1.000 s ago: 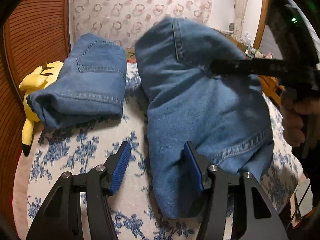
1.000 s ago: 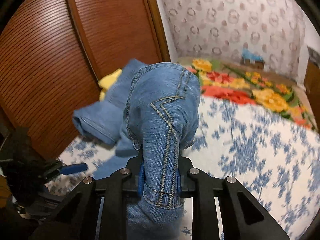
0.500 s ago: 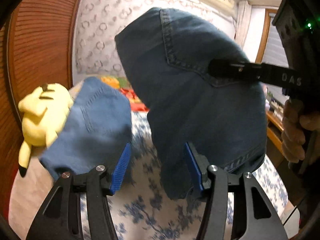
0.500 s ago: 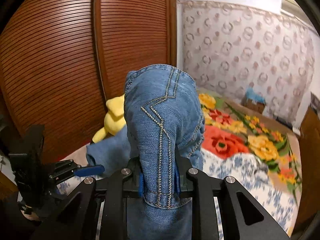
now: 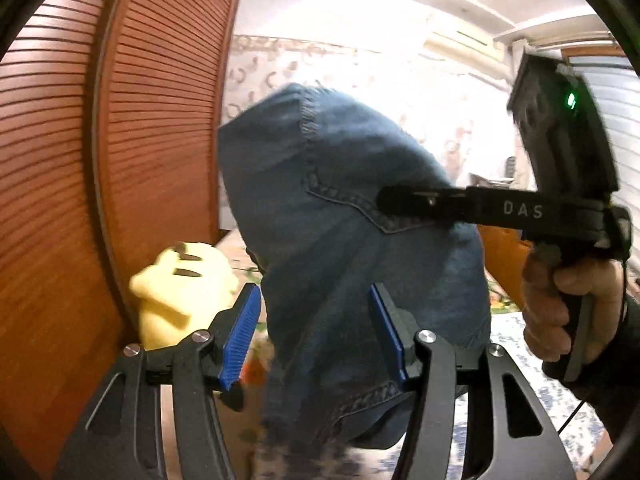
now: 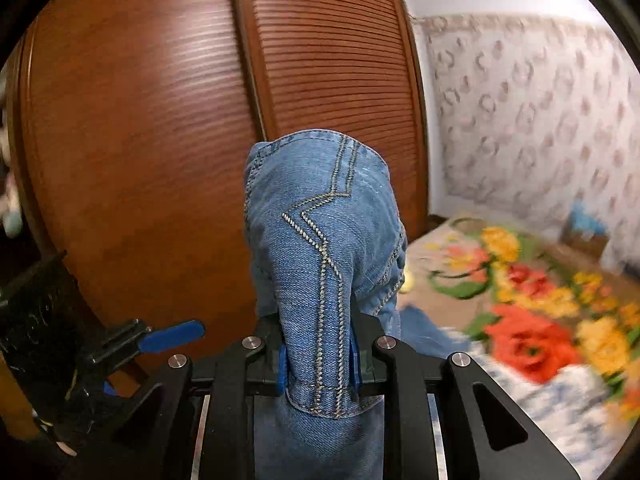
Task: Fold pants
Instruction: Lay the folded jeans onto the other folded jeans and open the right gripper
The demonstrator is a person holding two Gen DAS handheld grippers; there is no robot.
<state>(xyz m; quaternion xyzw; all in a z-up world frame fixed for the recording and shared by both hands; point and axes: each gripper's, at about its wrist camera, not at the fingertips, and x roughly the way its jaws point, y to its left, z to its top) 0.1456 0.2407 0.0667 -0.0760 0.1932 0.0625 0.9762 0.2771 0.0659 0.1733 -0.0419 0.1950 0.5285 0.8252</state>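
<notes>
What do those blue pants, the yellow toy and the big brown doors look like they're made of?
The pants look like blue denim: woven, faded surface with pale contrast stitching along the seams. The yellow toy seems to be soft plush, matte and rounded, though it is blurred. The brown doors look like reddish wood or a wood-look laminate, with fine horizontal slats and a slight sheen; which of the two is unclear.

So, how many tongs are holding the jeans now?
1. The right tongs are shut on the jeans; the left tongs are open, the jeans hanging just ahead of them.
</notes>
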